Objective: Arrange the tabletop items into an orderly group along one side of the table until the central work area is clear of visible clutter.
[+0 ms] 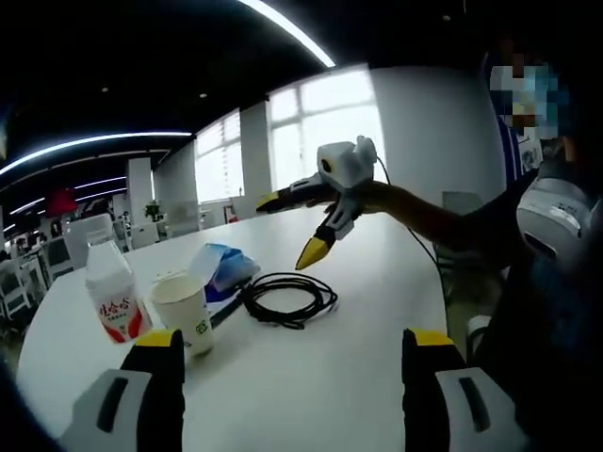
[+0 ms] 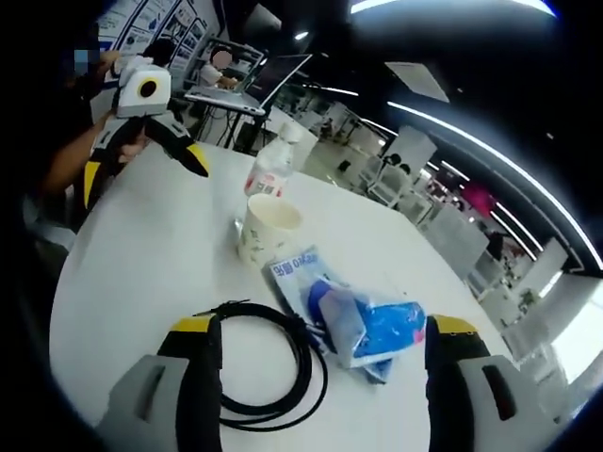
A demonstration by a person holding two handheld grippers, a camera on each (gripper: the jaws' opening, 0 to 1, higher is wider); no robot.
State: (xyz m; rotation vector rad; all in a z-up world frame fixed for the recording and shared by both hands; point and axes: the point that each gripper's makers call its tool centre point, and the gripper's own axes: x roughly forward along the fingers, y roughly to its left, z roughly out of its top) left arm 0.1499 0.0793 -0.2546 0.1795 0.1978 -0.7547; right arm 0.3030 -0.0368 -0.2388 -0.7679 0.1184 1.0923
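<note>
**Clutter bunched mid-table, both grippers empty**

Clutter sits in one loose cluster on the round white table [image 1: 358,282], and you hold both grippers above it with nothing in either.

In the left gripper view, reading left to right: the small white milk carton with red print [image 1: 111,294] stands upright at the far left, the white paper cup with a small green mark [image 1: 185,313] stands just beside it, the blue and white plastic packet [image 1: 220,266] lies behind the cup, and the coiled black cable [image 1: 287,299] lies flat to the right. Your left gripper [image 1: 292,381] has its yellow-tipped jaws spread wide; the cup sits just ahead of its left jaw, the cable ahead between the two.

In the right gripper view, the right gripper [image 2: 316,377] also has its jaws spread, and the cable coil lies directly between them and closest of all, the packet just to its right, cup and carton farther off. So the right gripper looks the nearer one for the cable or the packet, the left for the cup and carton.

The packet's long axis runs away from the right jaws and slants leftward; the cable has none, being a ring.

The carton's red characters and the packet's blue lettering are too small to read.
</note>
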